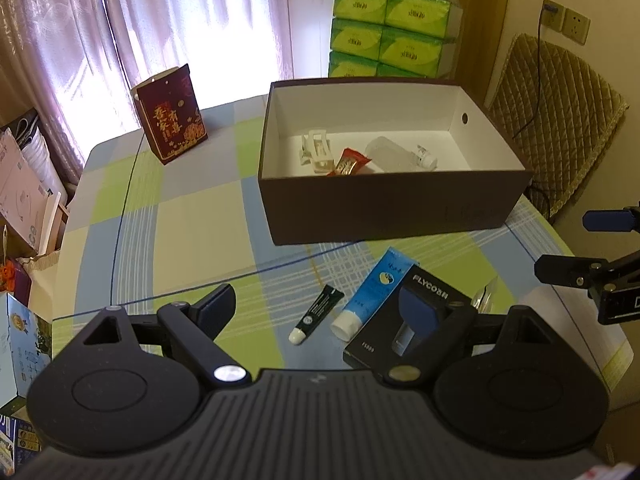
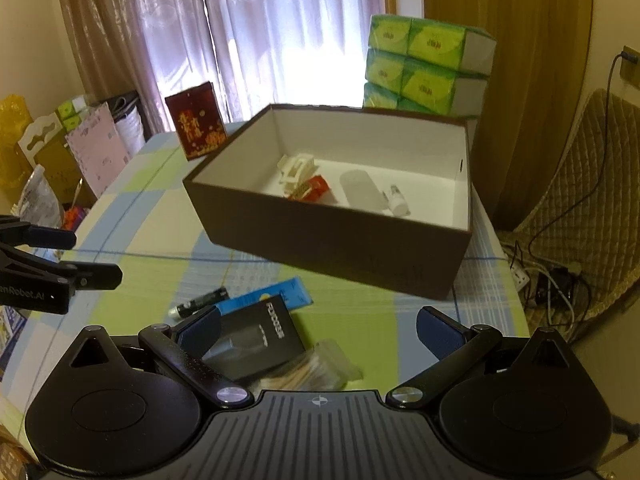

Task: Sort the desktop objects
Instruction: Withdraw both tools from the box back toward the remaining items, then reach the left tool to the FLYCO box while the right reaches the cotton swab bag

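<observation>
A brown box (image 1: 392, 208) (image 2: 340, 248) with a white inside stands on the checked tablecloth. In it lie a white clip (image 1: 316, 152), a red sachet (image 1: 348, 162) and a clear bottle (image 1: 396, 156). In front of it lie a small black tube (image 1: 316, 314) (image 2: 200, 302), a blue tube (image 1: 372, 296) (image 2: 272, 300), a black FLYCO box (image 1: 384, 336) (image 2: 256, 340) and a clear bag of swabs (image 2: 320, 368). My left gripper (image 1: 320, 312) hovers open above the two tubes. My right gripper (image 2: 320, 332) hovers open over the black box and the bag, holding nothing.
A dark red gift bag (image 1: 172, 116) stands at the table's far left. Green tissue packs (image 1: 392, 32) are stacked behind the brown box. A quilted chair (image 1: 560, 120) and cables sit to the right. Boxes and bags crowd the floor at left.
</observation>
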Demonstrator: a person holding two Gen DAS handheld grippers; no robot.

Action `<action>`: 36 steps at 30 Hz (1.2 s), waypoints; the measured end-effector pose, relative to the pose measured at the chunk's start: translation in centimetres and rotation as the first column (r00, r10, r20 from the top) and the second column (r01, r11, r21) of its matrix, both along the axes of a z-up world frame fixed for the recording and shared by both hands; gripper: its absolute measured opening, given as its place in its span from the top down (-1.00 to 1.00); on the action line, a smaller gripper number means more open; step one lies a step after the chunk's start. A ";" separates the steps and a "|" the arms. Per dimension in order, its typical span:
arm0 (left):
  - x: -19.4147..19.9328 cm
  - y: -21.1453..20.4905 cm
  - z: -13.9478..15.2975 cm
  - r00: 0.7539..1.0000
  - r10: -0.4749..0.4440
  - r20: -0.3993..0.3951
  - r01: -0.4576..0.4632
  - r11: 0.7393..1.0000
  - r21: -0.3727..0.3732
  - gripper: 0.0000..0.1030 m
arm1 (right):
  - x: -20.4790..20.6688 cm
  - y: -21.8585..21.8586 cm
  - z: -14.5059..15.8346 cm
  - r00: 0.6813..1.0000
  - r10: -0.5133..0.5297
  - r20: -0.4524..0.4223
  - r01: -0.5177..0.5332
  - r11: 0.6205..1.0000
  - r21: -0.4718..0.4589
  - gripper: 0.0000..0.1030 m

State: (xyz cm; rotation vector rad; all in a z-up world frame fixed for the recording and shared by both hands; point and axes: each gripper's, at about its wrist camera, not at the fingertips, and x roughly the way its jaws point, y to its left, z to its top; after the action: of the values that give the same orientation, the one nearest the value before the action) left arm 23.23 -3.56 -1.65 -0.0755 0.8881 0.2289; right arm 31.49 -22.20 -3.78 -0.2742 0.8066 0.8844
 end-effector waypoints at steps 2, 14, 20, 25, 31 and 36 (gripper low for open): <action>-0.1 0.0 -0.3 1.000 0.000 -0.007 0.000 1.000 -0.001 -0.68 | -0.2 -0.1 -0.4 1.000 0.005 -0.008 -0.005 1.000 -0.008 -0.96; -1.6 -0.1 -2.9 0.997 -0.001 -0.080 0.000 1.000 -0.015 -0.68 | -1.9 -0.9 -3.9 0.998 0.040 -0.058 -0.046 0.993 -0.105 -0.96; -2.4 -0.2 -4.8 0.991 -0.009 -0.134 0.004 0.999 -0.038 -0.68 | -2.5 -1.1 -5.8 0.995 0.063 -0.072 -0.073 0.987 -0.146 -0.96; -2.6 0.1 -6.2 0.989 -0.003 -0.146 -0.005 0.998 -0.059 -0.68 | -2.8 -1.0 -7.3 0.992 0.093 -0.082 -0.105 0.984 -0.147 -0.96; -2.3 0.1 -7.2 0.989 -0.014 -0.145 0.004 0.998 -0.069 -0.68 | -3.0 -0.7 -8.6 0.987 0.150 -0.048 -0.156 0.974 -0.164 -0.96; -1.9 0.3 -8.0 0.990 -0.026 -0.139 0.016 0.997 -0.074 -0.68 | -2.5 -0.6 -9.4 0.983 0.179 -0.039 -0.183 0.969 -0.167 -0.96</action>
State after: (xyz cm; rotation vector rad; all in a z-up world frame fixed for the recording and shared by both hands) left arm 21.31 -3.27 -9.64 -0.1187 1.0370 0.1842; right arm 28.95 -22.76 -13.16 -0.4951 0.8906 0.9926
